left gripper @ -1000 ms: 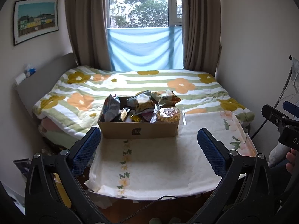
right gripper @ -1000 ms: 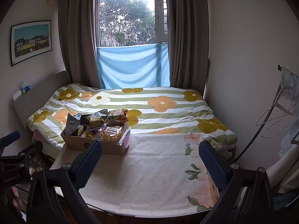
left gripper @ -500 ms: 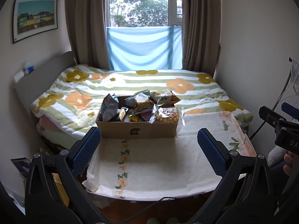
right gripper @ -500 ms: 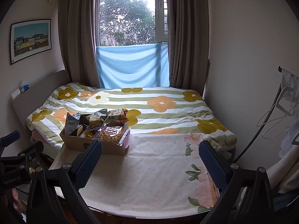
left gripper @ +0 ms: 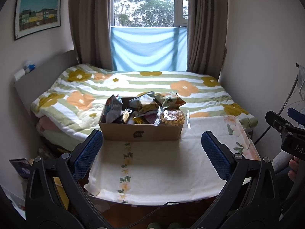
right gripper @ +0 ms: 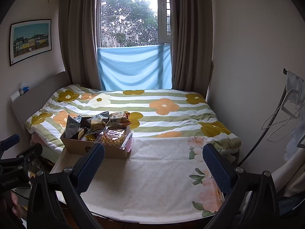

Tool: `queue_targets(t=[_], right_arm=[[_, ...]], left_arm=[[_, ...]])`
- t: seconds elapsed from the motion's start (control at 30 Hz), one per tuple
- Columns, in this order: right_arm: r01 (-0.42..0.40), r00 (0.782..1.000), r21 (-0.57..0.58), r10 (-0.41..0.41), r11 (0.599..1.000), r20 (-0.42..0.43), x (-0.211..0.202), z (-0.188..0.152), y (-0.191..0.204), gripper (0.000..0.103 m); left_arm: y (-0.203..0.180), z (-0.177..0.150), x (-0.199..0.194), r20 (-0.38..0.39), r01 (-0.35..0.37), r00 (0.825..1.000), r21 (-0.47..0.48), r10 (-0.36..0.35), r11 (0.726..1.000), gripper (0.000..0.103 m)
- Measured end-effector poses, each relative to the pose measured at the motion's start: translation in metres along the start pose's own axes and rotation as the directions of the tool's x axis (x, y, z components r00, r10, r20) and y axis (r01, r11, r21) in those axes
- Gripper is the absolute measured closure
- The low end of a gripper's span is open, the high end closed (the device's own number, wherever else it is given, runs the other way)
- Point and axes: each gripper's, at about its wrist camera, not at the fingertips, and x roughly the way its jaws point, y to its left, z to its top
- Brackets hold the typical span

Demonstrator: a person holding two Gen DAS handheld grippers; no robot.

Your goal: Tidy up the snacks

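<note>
A brown cardboard box (left gripper: 140, 133) (right gripper: 76, 147) full of snack bags stands at the far edge of a table draped in a cream floral cloth (left gripper: 162, 168) (right gripper: 152, 179). A clear bag of yellow snacks (left gripper: 172, 117) (right gripper: 113, 138) leans out at its right end, and a blue-grey bag (left gripper: 112, 110) sticks up at its left. My left gripper (left gripper: 152, 150) is open, held short of the box with nothing between its fingers. My right gripper (right gripper: 153, 164) is open over the cloth, to the right of the box. Each gripper also shows at the edge of the other's view.
Behind the table lies a bed with a flowered, striped quilt (left gripper: 133, 84) (right gripper: 152, 103). Curtains and a window with blue fabric (left gripper: 148, 47) close the far wall. Wire hangers (right gripper: 280, 122) hang at the right. Clutter sits on the floor at the left (left gripper: 21, 168).
Both views have shifted slightly: the left gripper has crept a little toward the box, which sits a bit lower and larger. Both grippers stay open and empty.
</note>
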Motion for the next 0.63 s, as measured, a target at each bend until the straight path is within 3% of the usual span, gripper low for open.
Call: queue_targets(t=[0.13, 0.3, 0.63], right_arm=[[0.002, 1.000, 0.000, -0.002, 1.000, 0.000, 0.001, 0.001, 0.000, 0.001], [0.003, 1.000, 0.000, -0.003, 1.000, 0.001, 0.001, 0.000, 0.000, 0.001], [0.009, 1.000, 0.005, -0.009, 1.000, -0.016, 0.012, 0.005, -0.001, 0.001]], left_arm=[[0.001, 0.000, 0.000, 0.000, -0.003, 1.000, 0.001, 0.003, 1.000, 0.000], [0.001, 0.000, 0.001, 0.006, -0.059, 0.998, 0.008, 0.059, 0.998, 0.000], [0.001, 0.003, 0.011, 0.007, -0.057, 0.998, 0.001, 0.057, 0.998, 0.000]])
